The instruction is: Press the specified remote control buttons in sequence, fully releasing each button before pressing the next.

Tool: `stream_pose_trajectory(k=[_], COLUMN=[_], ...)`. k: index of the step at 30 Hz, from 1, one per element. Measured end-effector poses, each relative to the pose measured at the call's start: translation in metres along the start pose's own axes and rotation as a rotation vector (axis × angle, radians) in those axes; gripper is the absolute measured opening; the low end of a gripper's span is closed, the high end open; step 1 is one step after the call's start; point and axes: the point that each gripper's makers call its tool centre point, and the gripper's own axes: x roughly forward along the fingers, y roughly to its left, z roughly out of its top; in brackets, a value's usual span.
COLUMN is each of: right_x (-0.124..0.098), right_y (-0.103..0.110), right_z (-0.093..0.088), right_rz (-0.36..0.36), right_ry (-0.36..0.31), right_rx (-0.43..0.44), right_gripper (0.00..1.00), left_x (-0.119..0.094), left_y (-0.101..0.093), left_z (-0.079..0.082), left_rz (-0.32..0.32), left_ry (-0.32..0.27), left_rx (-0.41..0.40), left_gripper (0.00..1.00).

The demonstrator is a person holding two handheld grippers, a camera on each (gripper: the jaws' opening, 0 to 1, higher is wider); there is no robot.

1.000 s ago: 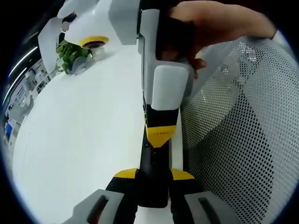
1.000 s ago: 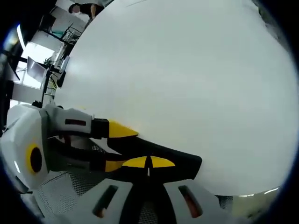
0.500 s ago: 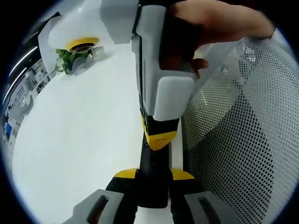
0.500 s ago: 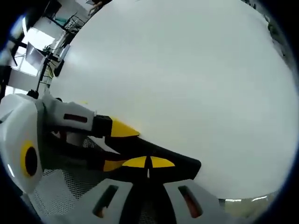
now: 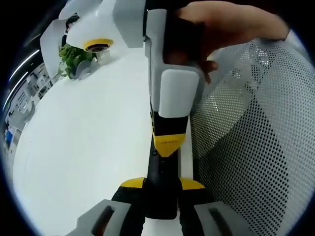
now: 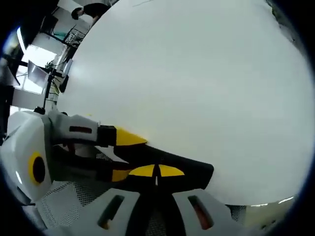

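2 tongs (image 5: 161, 184) (image 6: 156, 170): left clamped on black remote (image 5: 160, 189), right's together above it; plant (image 5: 73, 58) beyond.

In the left gripper view, the white table (image 5: 88, 147) lies open across the centre and left. A potted plant (image 5: 74, 59) stands upper left. A mesh chair back (image 5: 251, 147) blocks the right side (just beside the remote (image 5: 160, 187)).

A wide white tabletop (image 5: 88, 137); a small green leafy plant (image 5: 74, 59) at its far edge; a grey mesh chair back (image 5: 251, 147) beside it.
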Motion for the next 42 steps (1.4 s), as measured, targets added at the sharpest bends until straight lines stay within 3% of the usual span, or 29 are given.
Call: stream_pose_trajectory(k=[9,18,23,42], right_x=[-0.0022,0.0009,0.0002,0.0052], right_y=[-0.0044,-0.0032,0.0007,-0.0024], right_z=[-0.0064,-0.007,-0.0023,-0.003], right_rz=[0.02,-0.003,0.022,-0.012], right_ry=[0.029,0.034,0.013,0.039], right_rx=[0.063,0.005,0.014,-0.034], right_gripper=[0.0,0.0,0.0,0.0], left_x=[0.0001,-0.0013,-0.0013,-0.0002], left_y=[0.0053,0.009,0.0091,0.0087], left_z=[-0.0003,-0.0002,0.0,0.0008], left_rz=[0.02,0.037,0.036,0.036], left_ry=[0.004,0.007,0.001,-0.007], left_rx=[-0.028,-0.029,-0.031,-0.025], left_gripper=[0.24,0.25,0.25,0.25])
